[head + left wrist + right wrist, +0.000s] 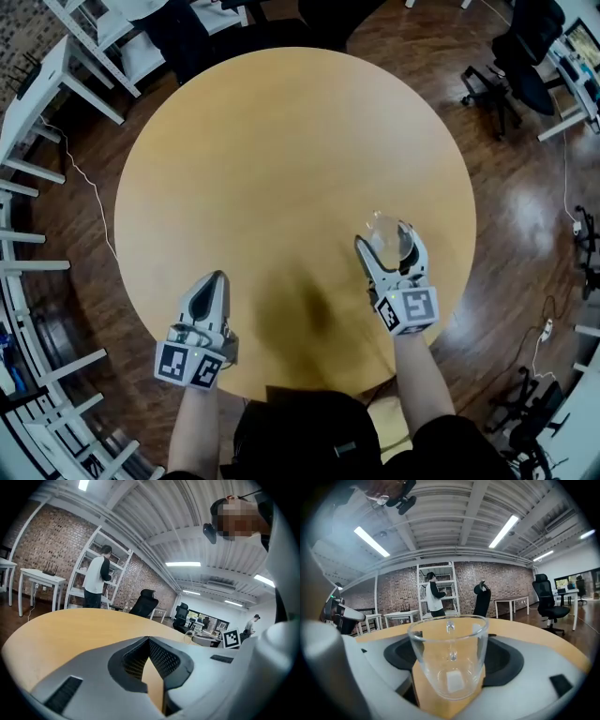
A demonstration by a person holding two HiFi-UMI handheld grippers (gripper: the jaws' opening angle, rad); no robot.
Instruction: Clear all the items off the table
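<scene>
A clear glass cup (388, 232) sits between the jaws of my right gripper (387, 242), over the near right part of the round wooden table (281, 141). In the right gripper view the glass cup (449, 656) stands upright and empty, with the right gripper (450, 645) shut on its sides. Whether its base touches the tabletop I cannot tell. My left gripper (215, 281) hovers near the table's front edge on the left, shut and empty. In the left gripper view the left gripper (149, 639) has its jaw tips meeting over bare tabletop.
White racks (28, 281) and white tables (56, 75) line the left side. Black office chairs (525, 56) stand at the far right on the wooden floor. A person (433, 595) stands at shelving beyond the table, also seen as the person (98, 581) in the left gripper view.
</scene>
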